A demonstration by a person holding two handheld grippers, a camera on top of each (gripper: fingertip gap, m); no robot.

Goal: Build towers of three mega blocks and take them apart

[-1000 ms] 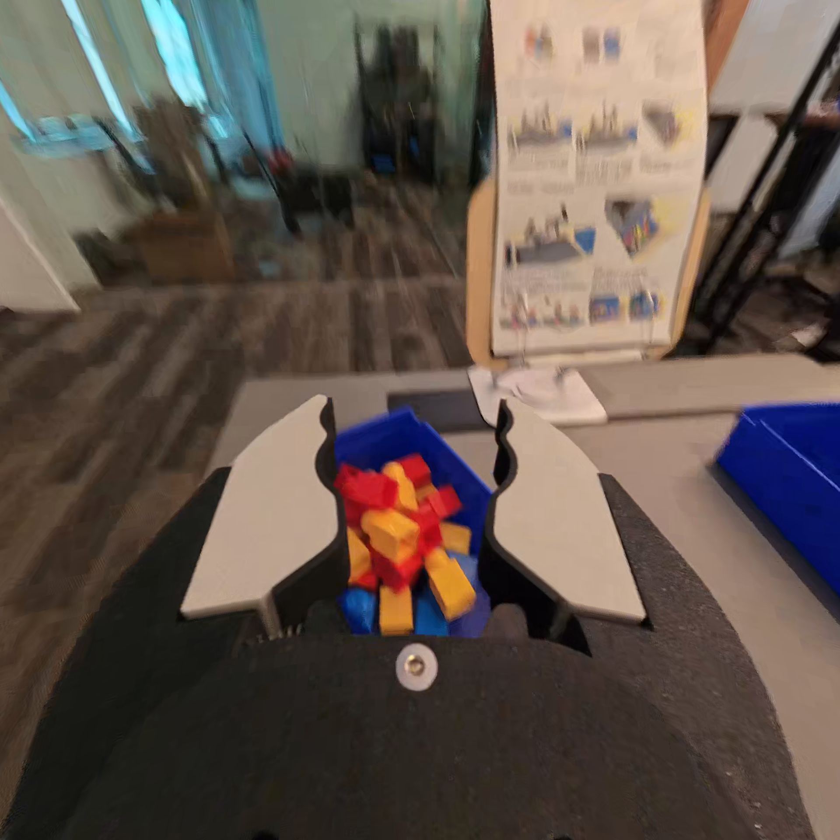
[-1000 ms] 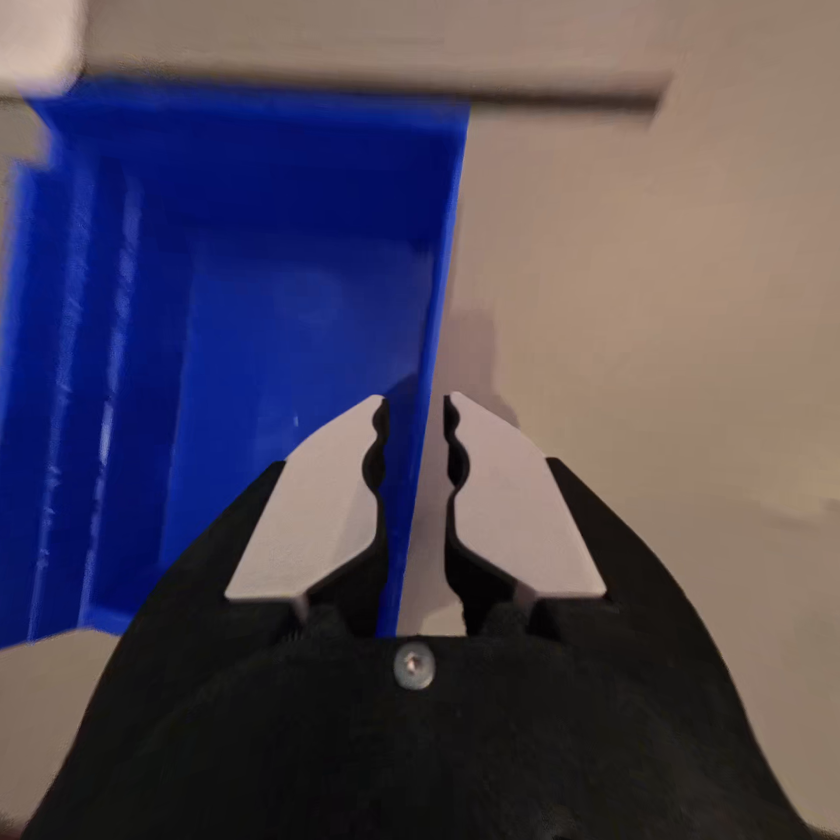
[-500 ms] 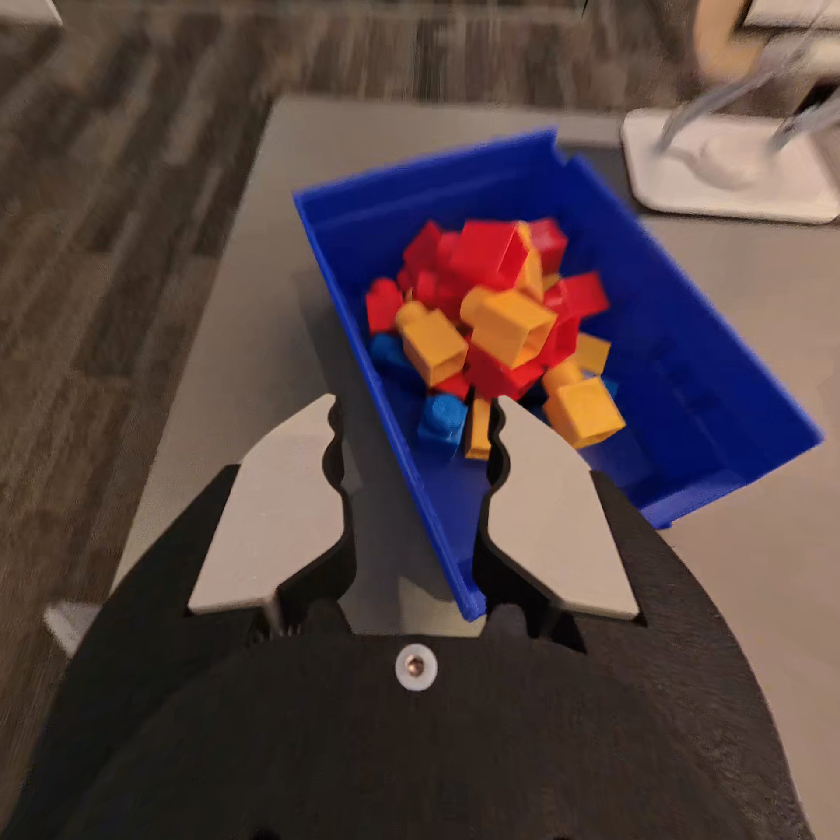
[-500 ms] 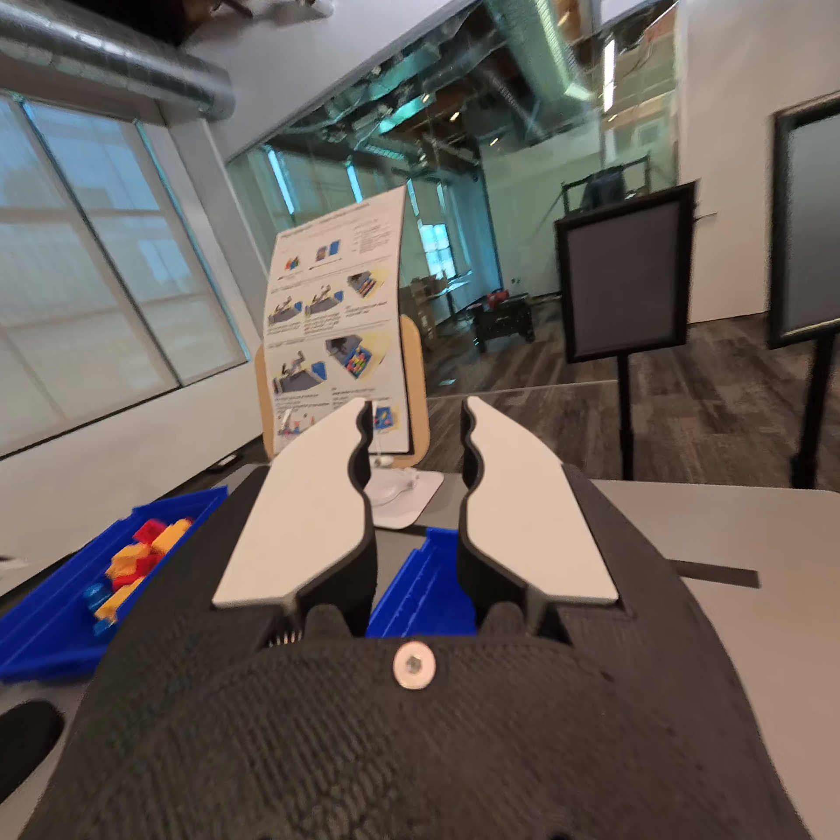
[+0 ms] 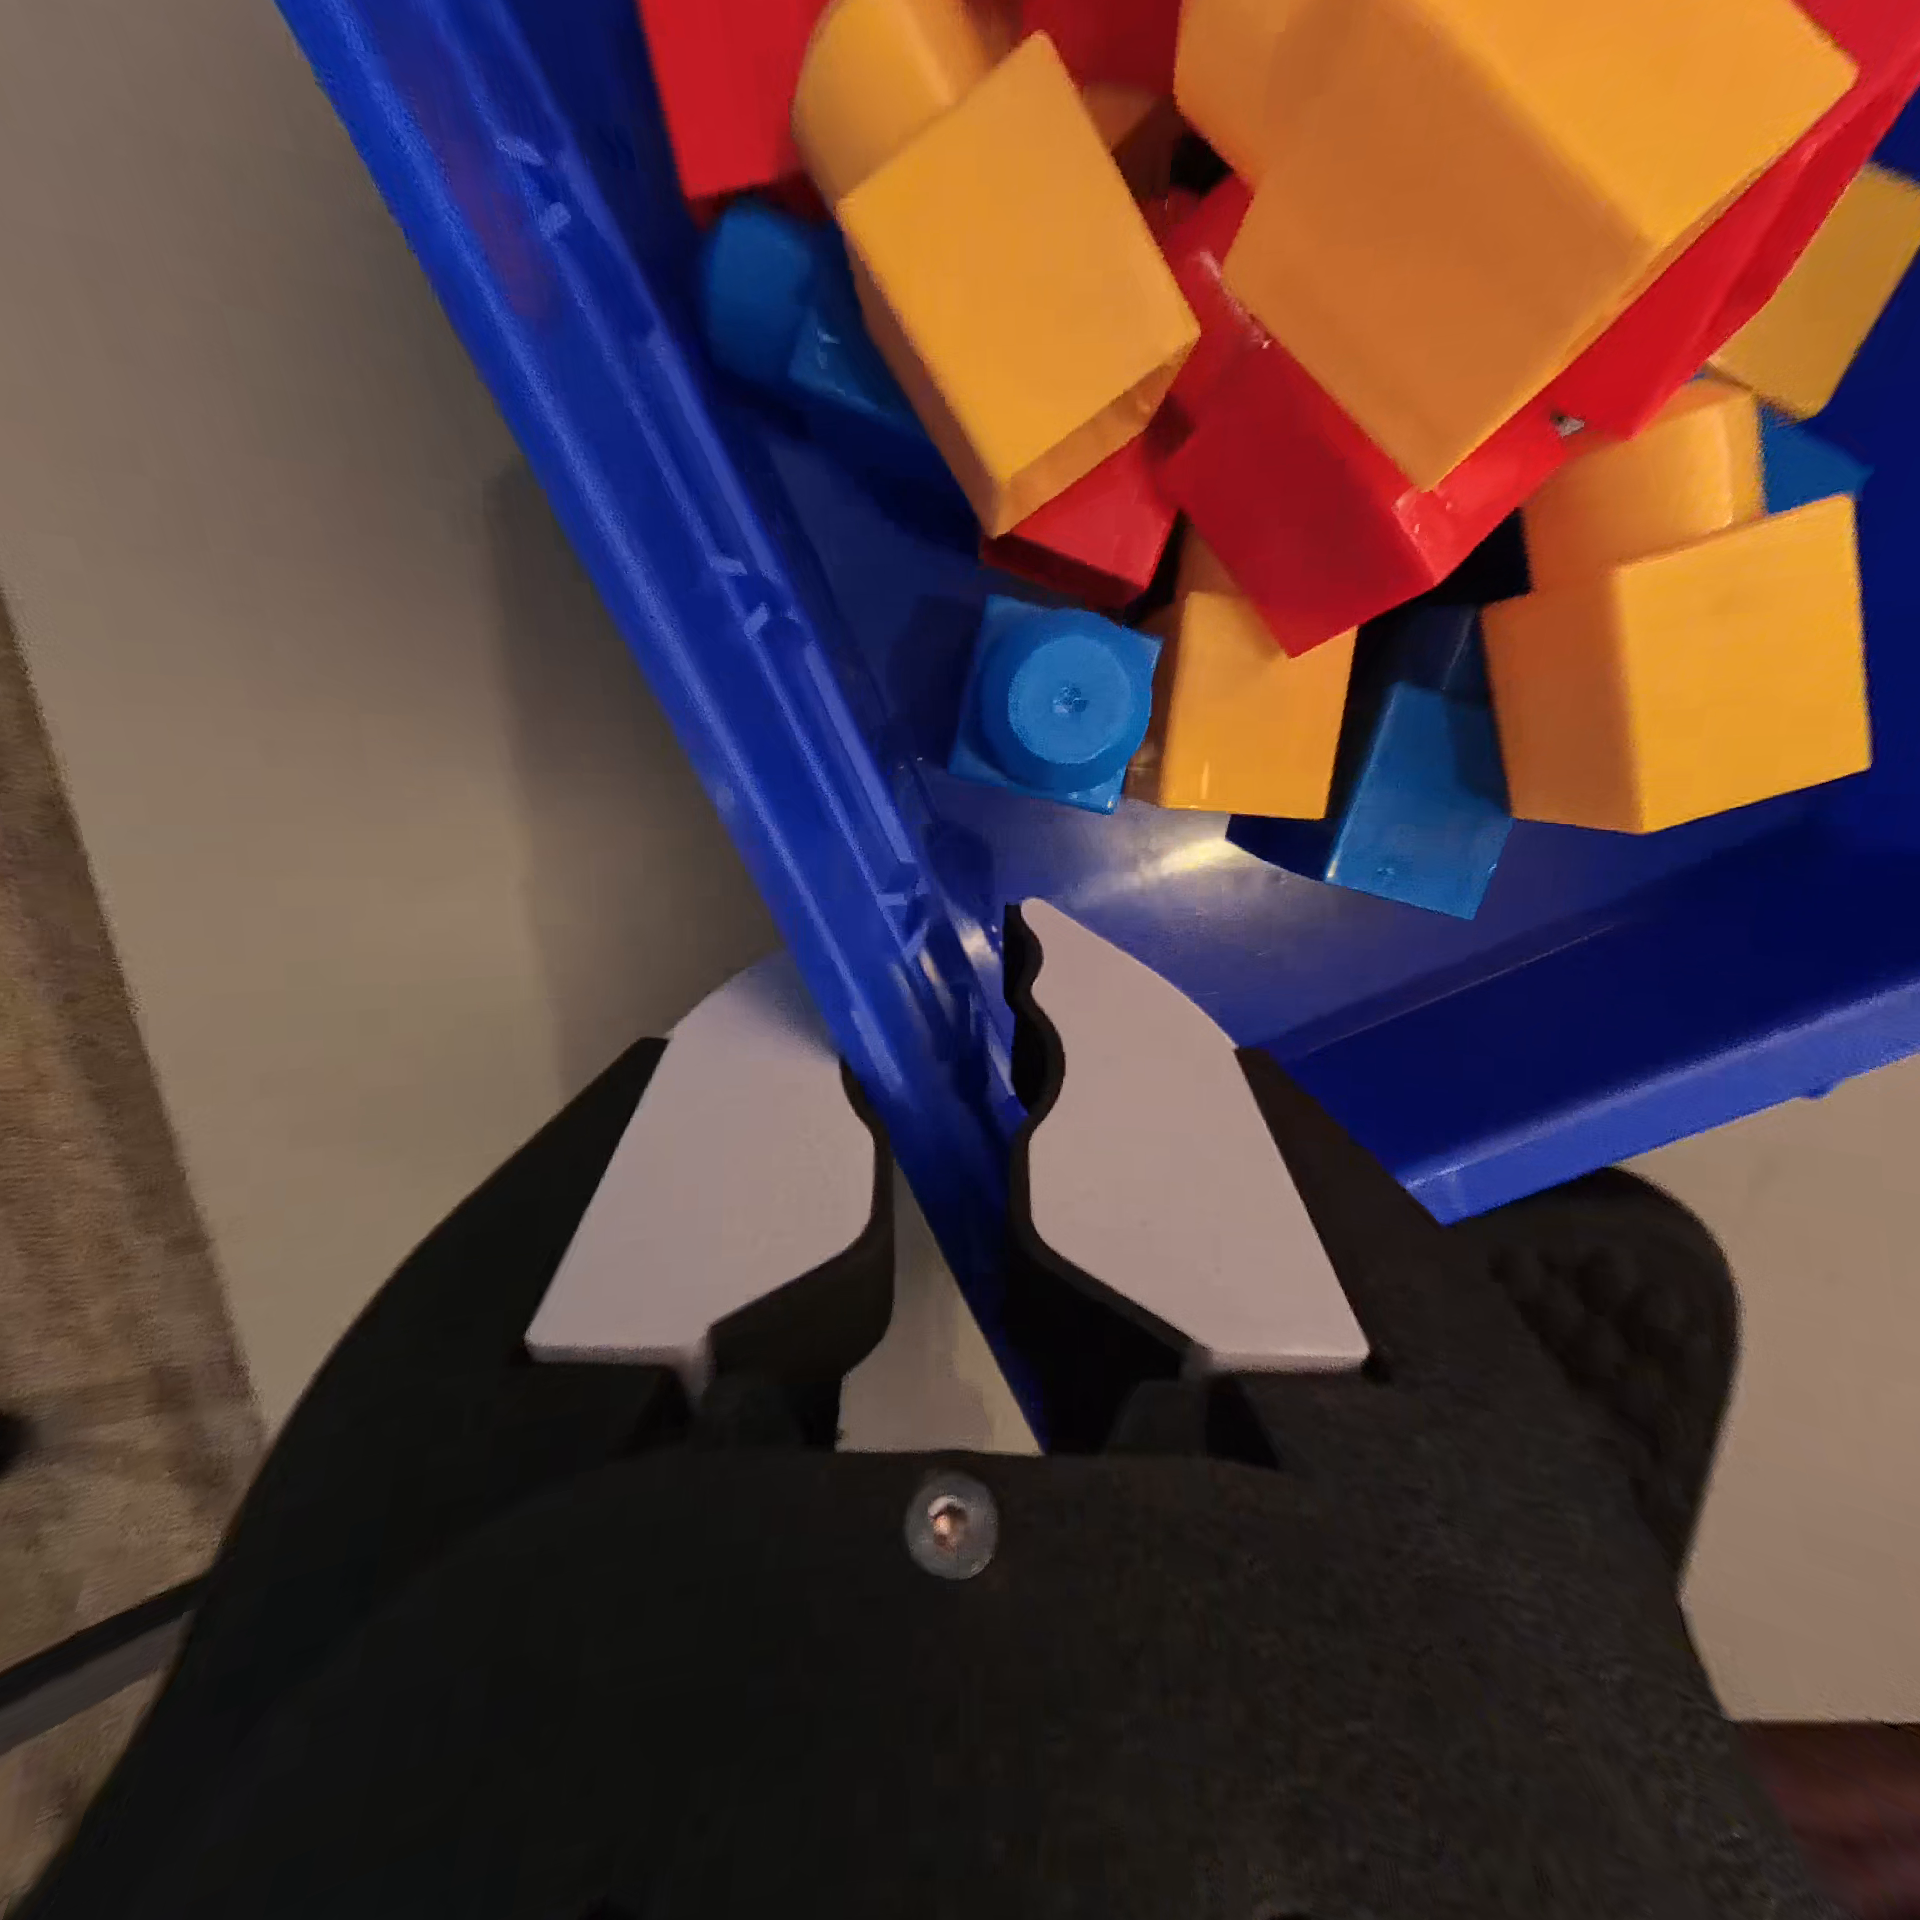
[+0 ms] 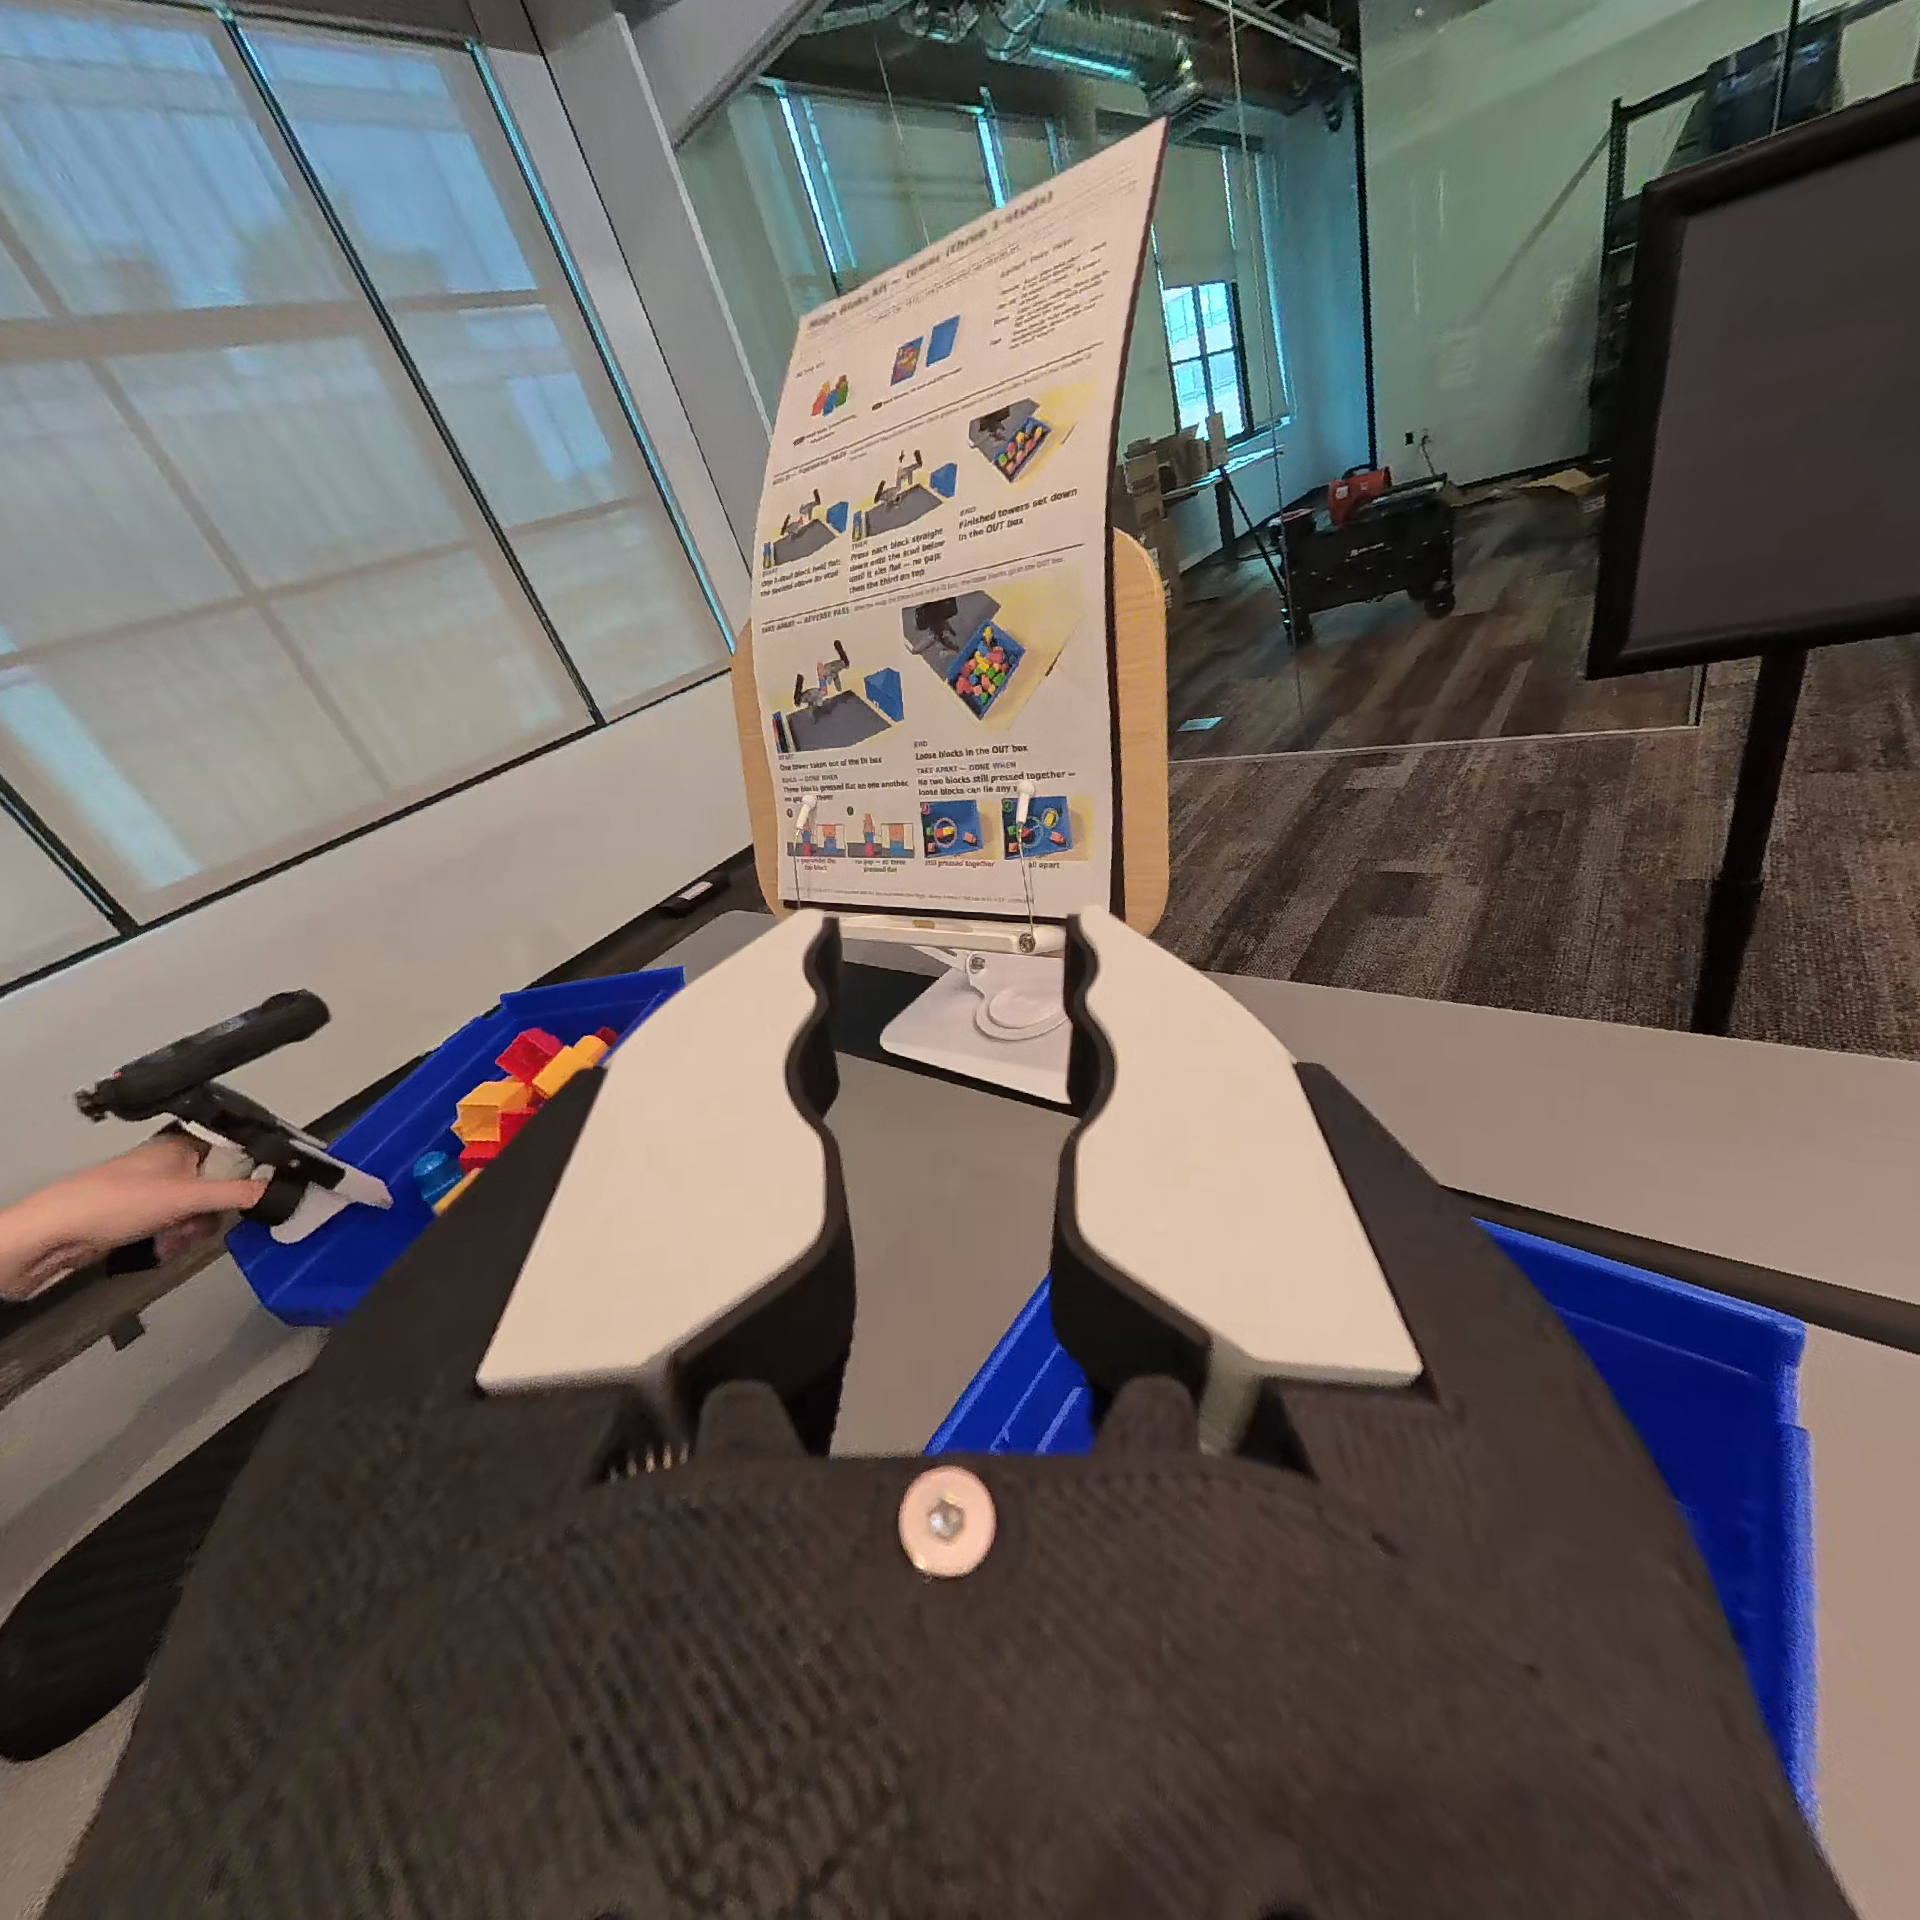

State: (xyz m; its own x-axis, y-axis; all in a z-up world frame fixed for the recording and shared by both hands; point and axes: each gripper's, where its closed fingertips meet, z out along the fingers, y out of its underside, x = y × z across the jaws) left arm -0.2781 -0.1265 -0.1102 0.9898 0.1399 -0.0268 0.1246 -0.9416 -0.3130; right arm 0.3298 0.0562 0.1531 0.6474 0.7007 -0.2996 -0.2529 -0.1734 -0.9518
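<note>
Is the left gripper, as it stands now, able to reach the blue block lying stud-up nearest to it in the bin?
Probably not directly. The left gripper has its jaws astride the bin's side wall, so it would first have to let go. The blue block lies uncovered just inside.

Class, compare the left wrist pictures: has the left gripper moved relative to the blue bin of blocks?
Yes. The left gripper moved in towards the blue bin and now straddles its wall.

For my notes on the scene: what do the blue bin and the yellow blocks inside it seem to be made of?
Blue bin: apparently rigid moulded plastic, glossy, with raised ribs along its wall and light glare on the floor. Yellow blocks: likely hard plastic, smooth and semi-glossy, with crisp moulded edges.
</note>
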